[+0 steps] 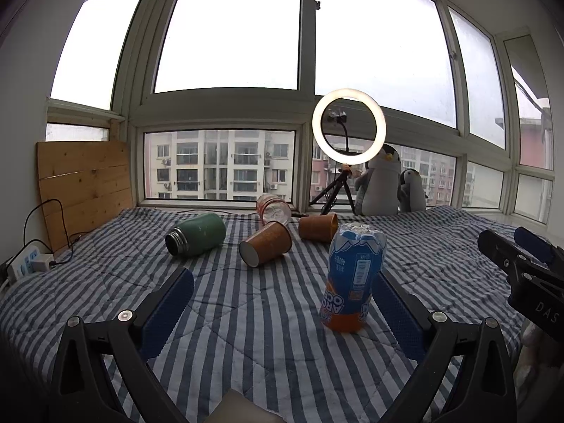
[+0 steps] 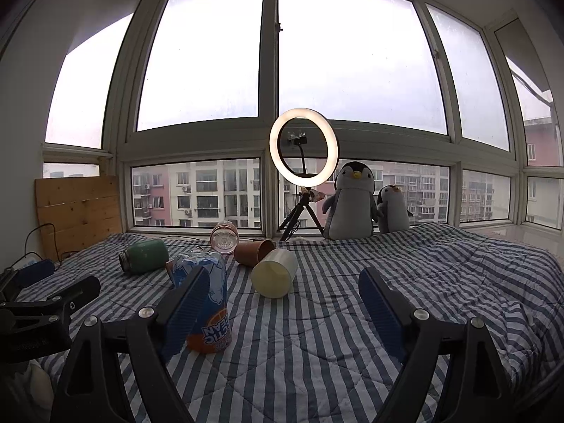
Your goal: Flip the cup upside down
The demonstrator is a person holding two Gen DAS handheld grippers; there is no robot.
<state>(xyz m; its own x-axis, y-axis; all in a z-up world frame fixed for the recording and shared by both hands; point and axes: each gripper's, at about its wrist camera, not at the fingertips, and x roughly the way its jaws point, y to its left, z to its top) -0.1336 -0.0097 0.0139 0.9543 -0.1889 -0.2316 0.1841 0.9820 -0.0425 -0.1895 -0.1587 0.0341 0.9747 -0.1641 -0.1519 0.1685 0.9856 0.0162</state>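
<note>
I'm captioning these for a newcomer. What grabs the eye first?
The glowing ring light on its tripod at the window, with two plush penguins to its right. Nearer, on the striped bedspread, a blue-and-orange bottle stands upside down among cups lying on their sides.

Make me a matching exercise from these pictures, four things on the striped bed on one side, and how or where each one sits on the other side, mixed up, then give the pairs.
1 green flask
2 blue soda bottle
3 pale yellow cup
4 large penguin toy

A stands upside down
B sits by the window
C on its side, steel mouth showing
D on its side, between the right gripper's fingers in its view

Pairs: 1C, 2A, 3D, 4B
</note>
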